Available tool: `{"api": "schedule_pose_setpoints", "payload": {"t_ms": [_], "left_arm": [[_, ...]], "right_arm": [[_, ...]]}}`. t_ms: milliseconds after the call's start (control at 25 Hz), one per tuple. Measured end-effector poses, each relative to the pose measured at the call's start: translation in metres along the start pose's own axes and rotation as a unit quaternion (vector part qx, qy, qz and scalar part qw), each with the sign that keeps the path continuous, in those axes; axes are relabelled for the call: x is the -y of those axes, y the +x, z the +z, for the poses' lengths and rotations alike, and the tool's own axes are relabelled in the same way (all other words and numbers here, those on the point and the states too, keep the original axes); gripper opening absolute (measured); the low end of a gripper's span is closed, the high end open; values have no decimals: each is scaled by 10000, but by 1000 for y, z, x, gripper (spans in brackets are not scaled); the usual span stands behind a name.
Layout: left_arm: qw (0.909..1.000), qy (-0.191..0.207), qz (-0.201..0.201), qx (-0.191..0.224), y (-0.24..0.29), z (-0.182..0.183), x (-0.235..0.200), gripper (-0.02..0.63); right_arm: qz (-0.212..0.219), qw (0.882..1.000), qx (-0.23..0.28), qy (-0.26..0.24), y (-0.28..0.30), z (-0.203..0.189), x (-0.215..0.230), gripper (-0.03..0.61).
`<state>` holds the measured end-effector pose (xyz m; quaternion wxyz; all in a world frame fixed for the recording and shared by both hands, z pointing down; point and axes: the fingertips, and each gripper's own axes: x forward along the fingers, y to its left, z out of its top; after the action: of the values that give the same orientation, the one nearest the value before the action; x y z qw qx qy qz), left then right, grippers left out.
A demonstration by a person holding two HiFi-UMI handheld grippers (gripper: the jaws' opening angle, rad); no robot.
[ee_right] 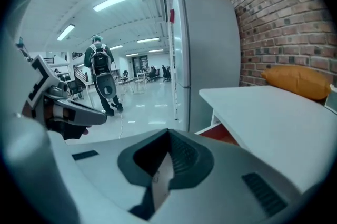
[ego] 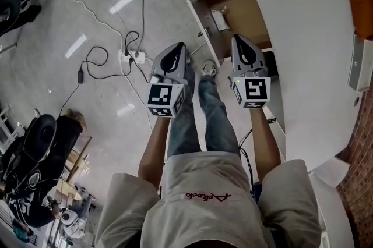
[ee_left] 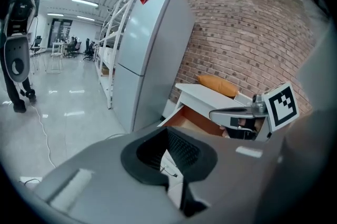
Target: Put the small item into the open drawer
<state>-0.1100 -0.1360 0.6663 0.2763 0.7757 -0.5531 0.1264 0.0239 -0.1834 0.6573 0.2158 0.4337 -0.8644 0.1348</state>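
The open drawer (ego: 245,11) lies just ahead of the nearer right hand-held gripper (ego: 238,38); it and the left hand-held gripper (ego: 179,46) are closed, empty.

A white power strip (ego: 133,56) with trailing cables lies on the grey floor (ego: 87,8). A tall white fridge (ee_left: 150,54) stands beside the brick wall (ee_left: 253,33).

A pale grey short-sleeved T-shirt (ego: 204,183) is seen, red script printed across it — blue jeans (ego: 213,119) are worn below. Grey shells with black tops are shown on the left gripper (ego: 176,50) and right gripper (ego: 239,42) — each capped by a white marker cube (ego: 163,99) printed with black squares.
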Motion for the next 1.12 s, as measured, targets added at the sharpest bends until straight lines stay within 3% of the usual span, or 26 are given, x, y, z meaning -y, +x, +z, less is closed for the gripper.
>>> {"api": "schedule_pose_setpoints", "payload": {"t_ms": [360, 1120], "left_arm": [[9985, 174, 131, 497, -32, 86, 18, 6], [9868, 493, 540, 1446, -107, 205, 57, 6]], "right_arm": [[-211, 9993, 321, 21, -42, 75, 16, 11], [-250, 9928, 1174, -61, -121, 197, 31, 12]]}}
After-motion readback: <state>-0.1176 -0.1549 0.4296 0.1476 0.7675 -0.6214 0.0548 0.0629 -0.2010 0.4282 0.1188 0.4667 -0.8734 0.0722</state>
